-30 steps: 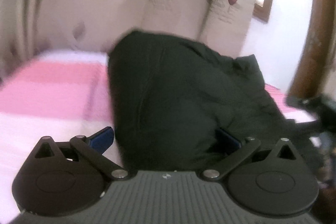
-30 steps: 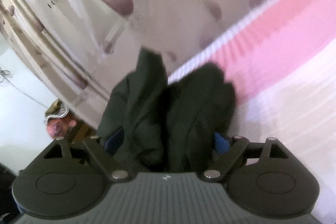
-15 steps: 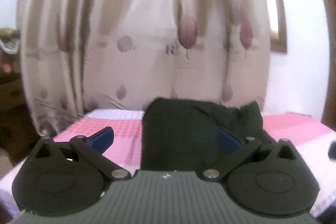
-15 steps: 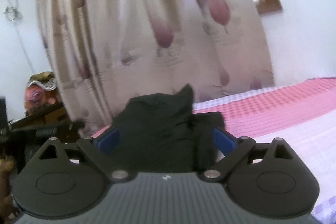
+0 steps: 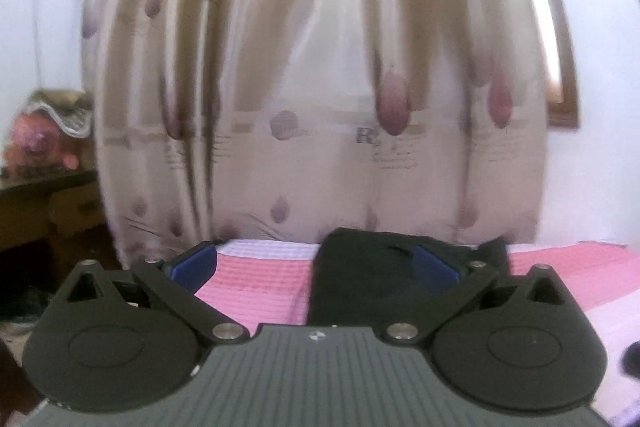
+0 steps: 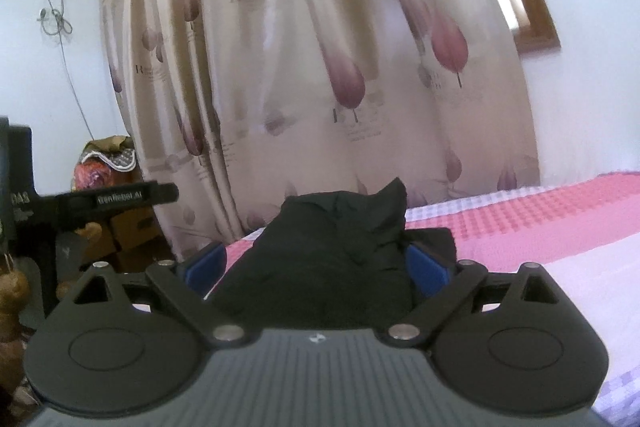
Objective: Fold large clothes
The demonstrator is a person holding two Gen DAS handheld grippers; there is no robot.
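Left gripper (image 5: pixel 314 261), right gripper (image 6: pixel 318 263) both spread wide, empty; one dark garment (image 6: pixel 340 247) on bed (image 6: pixel 540 227).

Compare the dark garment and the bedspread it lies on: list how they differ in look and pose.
The dark garment is black and plain; the bedspread is pink and white, checked. The garment sits bunched in a raised heap; the bedspread lies flat and spread. Both are soft cloth.
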